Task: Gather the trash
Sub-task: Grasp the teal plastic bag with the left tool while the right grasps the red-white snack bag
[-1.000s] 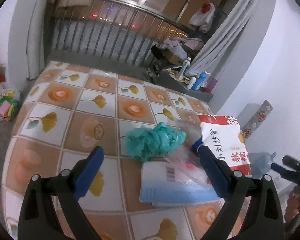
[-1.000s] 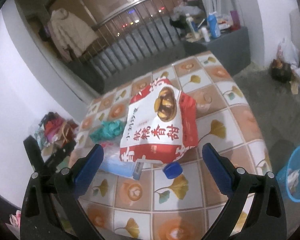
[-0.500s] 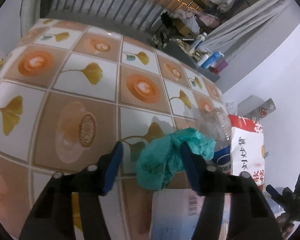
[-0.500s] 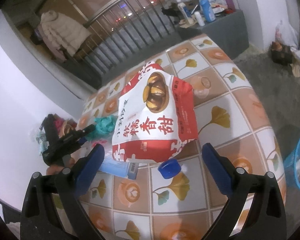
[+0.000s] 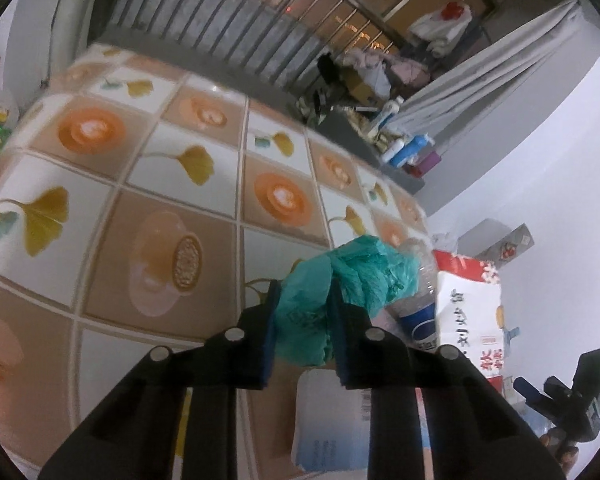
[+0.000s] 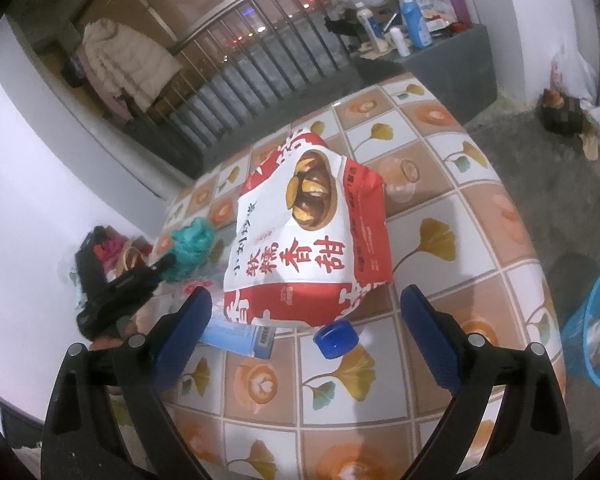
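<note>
— So, what has the left gripper (image 5: 302, 322) got?

— Its jaws have just been closing, and now the blue pads press on both sides of the crumpled green plastic bag (image 5: 340, 284) on the table (image 5: 160, 184). The bag bulges out past the fingers.

— And around it?

— Just beside the bag lies a clear bottle (image 5: 418, 304) with a blue label, then the red and white snack bag (image 6: 312, 236). A pale blue packet (image 5: 328, 428) lies flat under the gripper.

— The right one?

— That right gripper (image 6: 306, 314) hangs above the table edge, jaws wide apart, holding nothing. A blue bottle cap (image 6: 336, 338) sits on the cloth between its fingers, in front of the snack bag. A blue bin (image 6: 592, 328) stands on the floor off to the right.
</note>
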`<state>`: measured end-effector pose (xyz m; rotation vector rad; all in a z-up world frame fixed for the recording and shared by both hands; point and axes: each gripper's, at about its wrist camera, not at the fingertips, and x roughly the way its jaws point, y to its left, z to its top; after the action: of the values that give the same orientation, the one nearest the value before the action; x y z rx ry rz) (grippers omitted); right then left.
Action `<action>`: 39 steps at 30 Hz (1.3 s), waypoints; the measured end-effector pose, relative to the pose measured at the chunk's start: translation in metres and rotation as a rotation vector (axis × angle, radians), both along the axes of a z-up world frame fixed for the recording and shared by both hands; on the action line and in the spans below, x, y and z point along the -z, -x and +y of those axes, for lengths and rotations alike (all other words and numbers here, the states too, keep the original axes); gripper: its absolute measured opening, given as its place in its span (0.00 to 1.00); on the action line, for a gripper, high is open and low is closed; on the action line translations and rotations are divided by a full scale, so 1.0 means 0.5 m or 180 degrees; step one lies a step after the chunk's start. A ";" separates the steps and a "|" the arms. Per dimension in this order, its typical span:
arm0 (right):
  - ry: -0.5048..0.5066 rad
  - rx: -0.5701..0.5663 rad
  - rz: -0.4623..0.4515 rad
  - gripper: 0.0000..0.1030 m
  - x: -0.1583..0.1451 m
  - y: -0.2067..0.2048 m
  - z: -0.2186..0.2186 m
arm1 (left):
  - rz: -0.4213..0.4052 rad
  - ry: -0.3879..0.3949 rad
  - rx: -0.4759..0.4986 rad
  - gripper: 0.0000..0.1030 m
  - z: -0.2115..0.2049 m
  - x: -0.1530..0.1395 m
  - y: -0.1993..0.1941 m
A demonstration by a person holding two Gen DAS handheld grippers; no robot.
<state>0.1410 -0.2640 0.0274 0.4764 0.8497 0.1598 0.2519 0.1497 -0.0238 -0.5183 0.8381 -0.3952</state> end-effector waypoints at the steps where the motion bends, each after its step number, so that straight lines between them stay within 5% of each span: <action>1: 0.0017 -0.0005 0.0001 0.88 0.000 -0.002 0.002 | -0.0032 -0.0001 -0.0026 0.21 0.005 -0.005 0.006; 9: 0.0443 -0.0006 -0.0049 0.83 -0.003 -0.023 0.035 | -0.0197 0.0025 -0.0165 0.21 0.030 -0.028 0.064; 24: 0.2548 -0.0463 -0.0342 0.69 0.080 0.002 0.192 | -0.0171 -0.0001 -0.0215 0.21 0.044 -0.016 0.084; 28: 0.2581 -0.0356 -0.0311 0.56 0.095 -0.013 0.182 | -0.0174 0.0001 -0.0210 0.21 0.041 -0.014 0.083; 34: 0.2227 -0.0036 -0.0360 0.36 0.083 -0.026 0.142 | -0.0172 0.0007 -0.0214 0.21 0.042 -0.015 0.084; 39: 0.2325 0.0072 -0.0439 0.36 0.085 -0.028 0.149 | -0.0172 0.0006 -0.0211 0.21 0.042 -0.015 0.084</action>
<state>0.1551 -0.1897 -0.0152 -0.2087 0.7073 -0.1402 0.2099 0.1706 -0.0163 -0.5336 0.7666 -0.3478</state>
